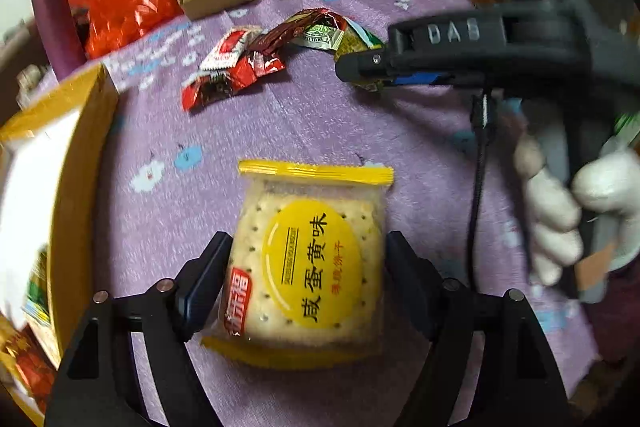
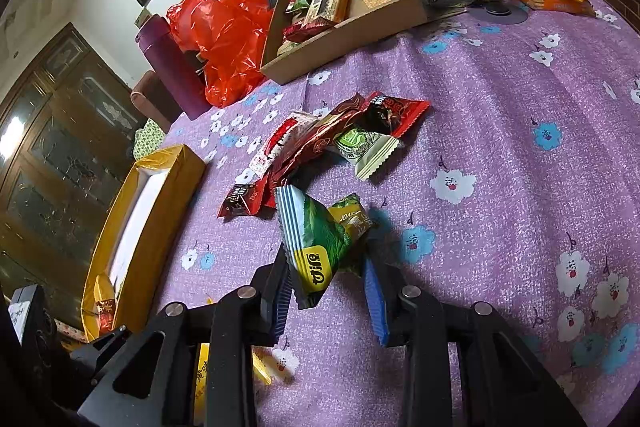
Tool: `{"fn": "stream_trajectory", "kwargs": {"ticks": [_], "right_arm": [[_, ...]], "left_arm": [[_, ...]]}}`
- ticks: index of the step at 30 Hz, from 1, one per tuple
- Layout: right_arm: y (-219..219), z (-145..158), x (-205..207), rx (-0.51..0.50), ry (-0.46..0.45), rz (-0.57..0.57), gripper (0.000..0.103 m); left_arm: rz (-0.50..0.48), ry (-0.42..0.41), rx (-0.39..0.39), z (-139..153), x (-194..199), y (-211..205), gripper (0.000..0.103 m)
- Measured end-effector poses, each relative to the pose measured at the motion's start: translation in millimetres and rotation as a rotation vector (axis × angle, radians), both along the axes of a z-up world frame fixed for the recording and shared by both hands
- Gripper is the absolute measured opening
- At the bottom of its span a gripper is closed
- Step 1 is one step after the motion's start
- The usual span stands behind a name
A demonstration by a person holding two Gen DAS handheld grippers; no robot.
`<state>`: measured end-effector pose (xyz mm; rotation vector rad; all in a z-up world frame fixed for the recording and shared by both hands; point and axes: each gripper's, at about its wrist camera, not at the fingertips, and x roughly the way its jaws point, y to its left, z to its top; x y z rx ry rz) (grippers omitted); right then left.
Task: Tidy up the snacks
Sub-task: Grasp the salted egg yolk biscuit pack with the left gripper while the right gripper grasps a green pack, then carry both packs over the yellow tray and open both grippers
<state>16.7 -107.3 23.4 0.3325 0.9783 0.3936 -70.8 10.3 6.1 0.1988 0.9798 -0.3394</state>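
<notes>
The yellow-labelled clear cracker packet (image 1: pixel 310 259), pinched in my left gripper (image 1: pixel 306 279), hangs above the purple floral tablecloth (image 1: pixel 320 123); I carry it level towards the yellow open box (image 1: pixel 80 163) at the left edge. My right gripper (image 2: pixel 326 291) grips a green foil packet (image 2: pixel 316 243).

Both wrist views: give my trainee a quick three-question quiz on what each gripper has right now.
1. True or false: the left gripper grips a yellow cracker packet.
2. What colour is the snack packet between the right gripper's fingers?
3. Multiple choice: the brown cardboard tray of snacks sits A) at the table's far side, B) under the left gripper.

Key: 1 true; 2 green; 3 A.
</notes>
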Motion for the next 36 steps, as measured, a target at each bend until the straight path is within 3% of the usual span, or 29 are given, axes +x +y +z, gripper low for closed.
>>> {"fn": "stream_trajectory", "kwargs": {"ticks": [2,5,8,11,16,22,26,30,36], "right_arm": [[1,1,-1,-0.008,-0.010,0.001,0.034],[3,2,-2,-0.018,-0.024,0.007,0.034],[6,4,-4,-0.028,-0.041,0.016,0.034],[11,7,-7,-0.049,-0.071,0.020,0.034],[15,13,-11,-0.060,-0.106,0.021,0.033],[35,48,-25,-0.028,-0.162,0.061,0.033],[72,81,-29,0.003,-0.188,0.133,0.033],[128,105,-27,0.001,-0.193,0.240,0.033],[216,87,-24,-0.056,-0.124,0.377,0.033]], "left_arm": [[0.004,-0.002,-0.017,2,0,2,0.069],[0.047,-0.001,-0.058,4,-1,14,0.069],[0.097,-0.005,-0.172,16,-4,38,0.069],[0.147,-0.045,-0.220,31,-8,59,0.069],[0.283,-0.133,-0.285,66,-24,124,0.069],[0.472,-0.177,-0.326,90,-30,219,0.069],[0.553,-0.202,-0.310,99,-24,263,0.069],[0.605,-0.176,-0.319,90,-7,295,0.069],[0.632,-0.084,-0.359,52,13,315,0.069]]}}
